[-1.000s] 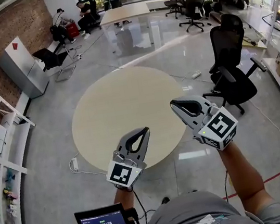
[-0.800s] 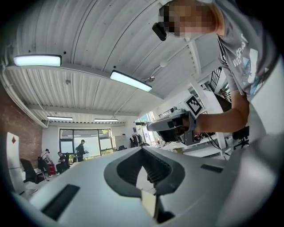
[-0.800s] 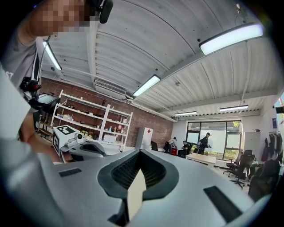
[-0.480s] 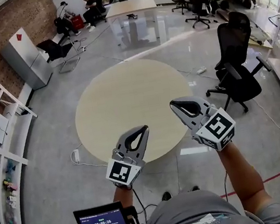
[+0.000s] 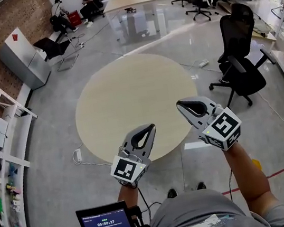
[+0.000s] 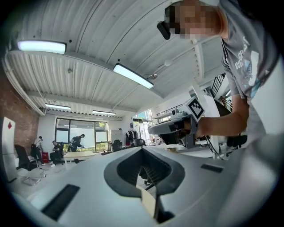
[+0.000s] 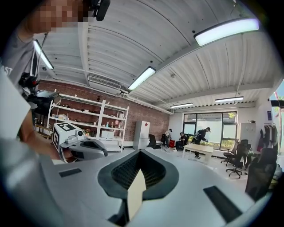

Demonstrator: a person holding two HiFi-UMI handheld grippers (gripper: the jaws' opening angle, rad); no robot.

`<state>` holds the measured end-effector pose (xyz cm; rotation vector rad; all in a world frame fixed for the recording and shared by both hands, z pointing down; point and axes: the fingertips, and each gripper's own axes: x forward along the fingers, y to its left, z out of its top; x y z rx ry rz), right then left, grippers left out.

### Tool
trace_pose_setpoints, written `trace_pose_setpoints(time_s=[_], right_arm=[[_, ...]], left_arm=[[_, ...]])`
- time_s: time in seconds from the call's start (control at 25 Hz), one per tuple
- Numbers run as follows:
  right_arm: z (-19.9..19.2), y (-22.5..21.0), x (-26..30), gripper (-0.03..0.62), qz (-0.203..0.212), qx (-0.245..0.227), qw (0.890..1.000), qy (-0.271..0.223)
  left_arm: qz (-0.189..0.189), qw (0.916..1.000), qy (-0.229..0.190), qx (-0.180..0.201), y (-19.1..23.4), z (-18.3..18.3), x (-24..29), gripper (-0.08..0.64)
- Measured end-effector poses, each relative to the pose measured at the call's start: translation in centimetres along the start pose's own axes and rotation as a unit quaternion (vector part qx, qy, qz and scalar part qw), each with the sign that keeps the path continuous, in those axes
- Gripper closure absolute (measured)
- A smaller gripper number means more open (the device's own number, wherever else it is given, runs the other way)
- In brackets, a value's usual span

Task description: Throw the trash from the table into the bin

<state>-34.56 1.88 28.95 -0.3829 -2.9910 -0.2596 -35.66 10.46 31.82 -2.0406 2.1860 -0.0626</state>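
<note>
Head view: round desk [image 5: 134, 100] lay bare, no trash or bin in sight, so its weight, feel & grip spot couldn't be judged. Left claw [image 5: 150, 128] & right claw [image 5: 179, 105] hung by the near edge, lower than a sec before.
Left gripper view: left claw pressed together, empty.
Right gripper view: right claw likewise, pinching nothing.

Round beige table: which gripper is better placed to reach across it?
Right, marginally: the right gripper pokes further over the round beige table than the left gripper; both shut, no trash visible.
</note>
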Motion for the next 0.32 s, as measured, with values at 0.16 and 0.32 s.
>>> trace_pose_setpoints(time_s=[0.16,0.32], right_arm=[[-0.9,-0.7,0.6,0.586,-0.003,0.006,1.0,0.008],[-1.9,-1.3,1.6,0.586,-0.003,0.009,1.0,0.019]], left_arm=[[-0.008,0.9984,0.025,-0.05,0.5,-2.6,0.6,0.518],[-0.01,0.9959,0.033,-0.084,1.5,-5.0,0.9,0.518]])
